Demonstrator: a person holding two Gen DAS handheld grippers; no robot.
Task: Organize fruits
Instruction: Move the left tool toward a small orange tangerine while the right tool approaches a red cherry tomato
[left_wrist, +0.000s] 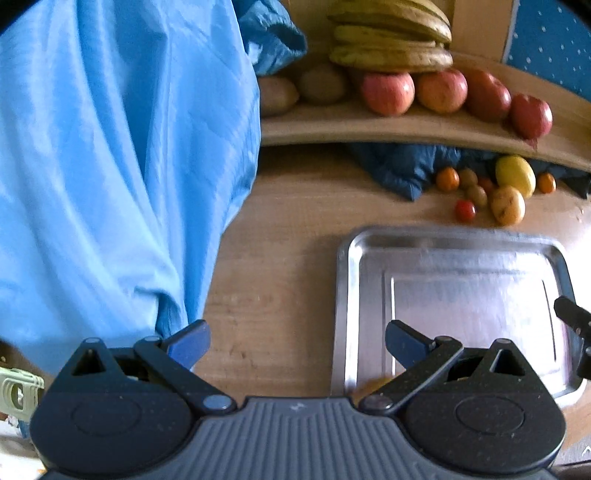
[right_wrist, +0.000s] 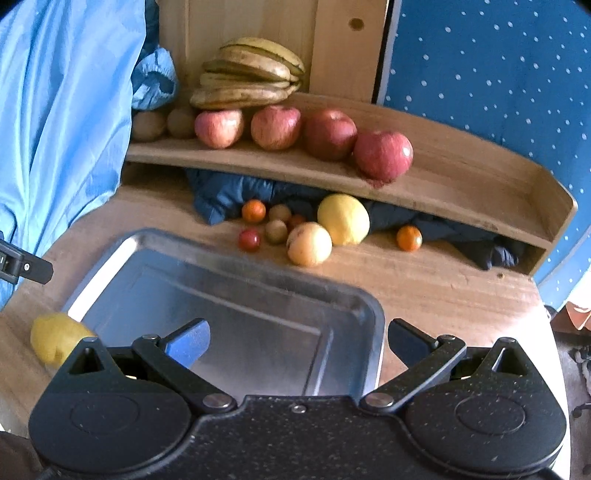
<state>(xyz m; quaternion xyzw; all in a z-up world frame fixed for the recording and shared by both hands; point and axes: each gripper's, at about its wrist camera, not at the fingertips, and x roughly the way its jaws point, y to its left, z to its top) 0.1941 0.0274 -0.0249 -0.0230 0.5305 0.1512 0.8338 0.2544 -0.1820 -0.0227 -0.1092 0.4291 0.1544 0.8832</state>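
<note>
The left claw (left_wrist: 297, 345) stands wide open, blue-padded fingers spread, holding nothing. Under it lies the bare wooden desk (left_wrist: 280, 206); the rectangular metal tray (left_wrist: 343, 295), brushed steel with rounded corners and a raised rim, sits just right of its midline, beneath the right finger. A glossy light-blue fabric (left_wrist: 110, 147) hangs in folds to its left.

The right claw (right_wrist: 297, 343) is also wide open and holds nothing. The tray (right_wrist: 373, 325) lies directly below and ahead of it, its near corner between the fingers. A yellow lemon (right_wrist: 55, 338), matte and oval, rests on the desk just outside the tray, left of the left finger.

Ahead of this claw, beyond the tray, loose fruit lies on the desk: a large round yellow fruit (right_wrist: 343, 219), a pale yellow-pink fruit (right_wrist: 309, 243) touching it, and a small red tomato (right_wrist: 249, 239). Further ahead, a curved wooden shelf (right_wrist: 461, 184) carries four smooth red apples (right_wrist: 383, 155) in a row and spotted yellow-brown bananas (right_wrist: 251, 74) stacked behind them.
</note>
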